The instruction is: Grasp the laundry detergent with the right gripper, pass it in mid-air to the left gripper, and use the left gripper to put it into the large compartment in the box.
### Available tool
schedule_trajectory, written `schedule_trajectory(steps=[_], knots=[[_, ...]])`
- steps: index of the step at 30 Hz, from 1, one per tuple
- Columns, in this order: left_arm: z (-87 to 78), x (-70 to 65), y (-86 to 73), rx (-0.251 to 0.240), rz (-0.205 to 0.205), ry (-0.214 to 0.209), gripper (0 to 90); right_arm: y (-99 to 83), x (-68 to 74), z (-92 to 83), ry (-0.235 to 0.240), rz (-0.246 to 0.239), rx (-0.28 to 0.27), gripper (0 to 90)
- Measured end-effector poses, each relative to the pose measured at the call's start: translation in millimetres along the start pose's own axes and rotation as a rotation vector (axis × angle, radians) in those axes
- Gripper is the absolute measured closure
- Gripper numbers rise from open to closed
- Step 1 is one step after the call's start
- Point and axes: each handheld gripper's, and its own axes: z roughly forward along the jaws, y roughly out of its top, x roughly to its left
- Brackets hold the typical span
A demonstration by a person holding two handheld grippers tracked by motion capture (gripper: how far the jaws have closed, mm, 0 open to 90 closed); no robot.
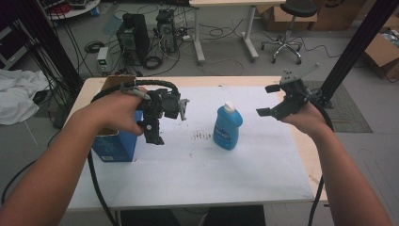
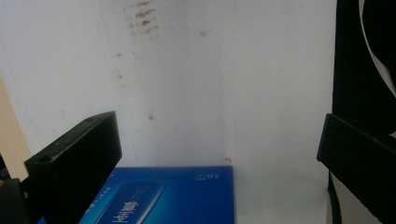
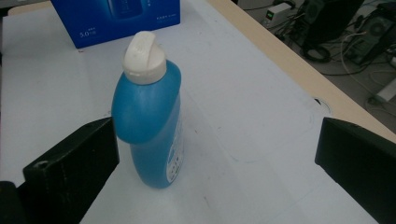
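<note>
The white table carries everything here, and the blue box near its left edge serves as the landmark. The box stands upright with its top flaps open. The left gripper hangs just beside the box's right face, above the table; in the left gripper view its jaws stand wide apart, with the box top low between them and nothing clamped. To the right of the box, well apart from it, the blue bottle stands upright with its white cap on. Farther right again, the right gripper is held in the air, apart from the bottle. In the right gripper view, its jaws are spread wide and empty; the bottle stands ahead, nearer the left jaw.
</note>
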Motion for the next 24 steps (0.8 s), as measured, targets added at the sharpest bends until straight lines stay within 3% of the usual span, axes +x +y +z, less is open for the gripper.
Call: schedule_trajectory(steps=[4, 9, 18, 24], knots=[[-1.0, -0.7, -1.5, -0.007, -0.001, 0.002, 0.2, -13.3, 14.3, -1.4, 0.004, -0.001, -0.030, 0.0], [-2.2, -1.1, -3.4, -0.010, 0.001, 0.005, 0.2, -27.8, 28.5, 6.4, 0.002, -0.004, -0.024, 0.0], [-1.5, -1.6, -3.2, -0.011, 0.006, 0.007, 0.2, -42.7, 41.6, 17.7, -0.024, -0.003, -0.033, 0.0], [-1.8, -3.3, -2.4, -0.010, 0.005, 0.006, 0.1, -58.2, 48.5, 34.6, -0.021, 0.021, -0.072, 0.0]])
